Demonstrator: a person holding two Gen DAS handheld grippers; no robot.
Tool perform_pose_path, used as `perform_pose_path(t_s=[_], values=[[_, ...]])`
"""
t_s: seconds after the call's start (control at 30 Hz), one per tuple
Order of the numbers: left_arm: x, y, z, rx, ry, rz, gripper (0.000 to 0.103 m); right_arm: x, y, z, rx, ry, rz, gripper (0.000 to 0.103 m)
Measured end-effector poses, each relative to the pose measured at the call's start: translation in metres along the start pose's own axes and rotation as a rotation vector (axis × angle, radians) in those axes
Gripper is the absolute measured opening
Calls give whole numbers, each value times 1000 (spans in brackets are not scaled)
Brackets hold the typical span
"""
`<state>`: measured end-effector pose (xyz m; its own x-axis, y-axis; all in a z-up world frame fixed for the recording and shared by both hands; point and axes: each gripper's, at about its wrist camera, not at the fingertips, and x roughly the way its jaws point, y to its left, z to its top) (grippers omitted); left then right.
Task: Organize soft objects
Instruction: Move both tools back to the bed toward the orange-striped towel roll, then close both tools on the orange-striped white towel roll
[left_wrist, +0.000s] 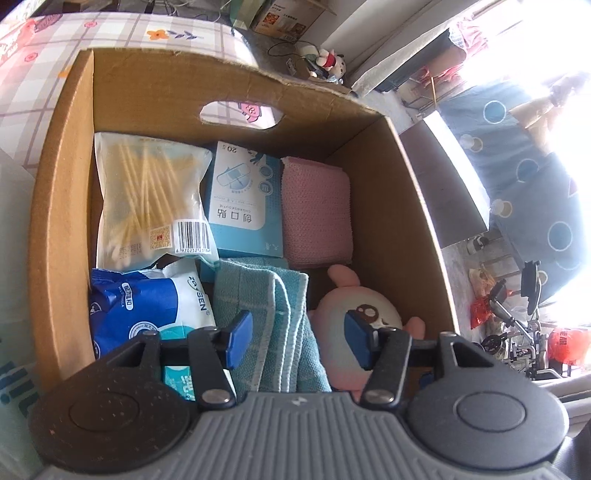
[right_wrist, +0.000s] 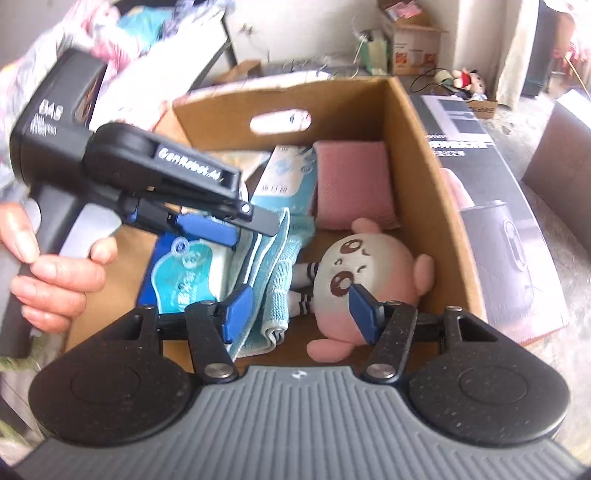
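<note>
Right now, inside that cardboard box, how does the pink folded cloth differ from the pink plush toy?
The pink folded cloth is a flat, textured rectangle; the pink plush toy is round, with a face and stubby limbs. The cloth lies against the far wall; the toy lies nearer the camera. Both are soft, pink, and rest in the cardboard box, ungripped.

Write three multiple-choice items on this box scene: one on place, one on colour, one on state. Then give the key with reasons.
1. Where does the plush toy lie?
A. Inside the cardboard box
B. On the floor beside it
C. On top of a closed lid

2. What colour is the folded cloth at the box's far wall?
A. Yellow
B. Pink
C. Black

3. How does the right tool stand?
A. Shut on the toy
B. Shut on a towel
C. Open, holding nothing

Key: 1 A, the box walls surround it; 2 B, it shows pink in both views; 3 C, its blue pads are spread apart above the contents.
</note>
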<state>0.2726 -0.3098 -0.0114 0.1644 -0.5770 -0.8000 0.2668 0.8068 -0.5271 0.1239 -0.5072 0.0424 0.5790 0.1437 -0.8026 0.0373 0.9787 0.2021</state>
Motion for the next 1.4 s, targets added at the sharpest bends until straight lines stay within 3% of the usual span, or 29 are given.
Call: perform_pose_path(t_s=[0.2,0.33,0.57,0.83,1.03,1.2,1.4], values=[[-65,-14,-27,125,-88,-19,78,-51,-2,-25,141,-135,59,72],[-119,-4,-54,187,-157,-28,83,-74,10,-44,213,-227,125,77],[-215,47,-97,201,-346,75,86,-80,51,-60,265,-283,268,78],[-289,121,-113,160,-513,284,86,-50,118,-25,194,-180,407,78],[-290,164,-104,164,-562,433,83,-21,186,31,112,-74,529,78],[-257,189,-88,224,-503,508,81,32,248,88,29,49,549,78],[-205,206,-65,317,-385,521,72,131,294,131,15,238,455,78]])
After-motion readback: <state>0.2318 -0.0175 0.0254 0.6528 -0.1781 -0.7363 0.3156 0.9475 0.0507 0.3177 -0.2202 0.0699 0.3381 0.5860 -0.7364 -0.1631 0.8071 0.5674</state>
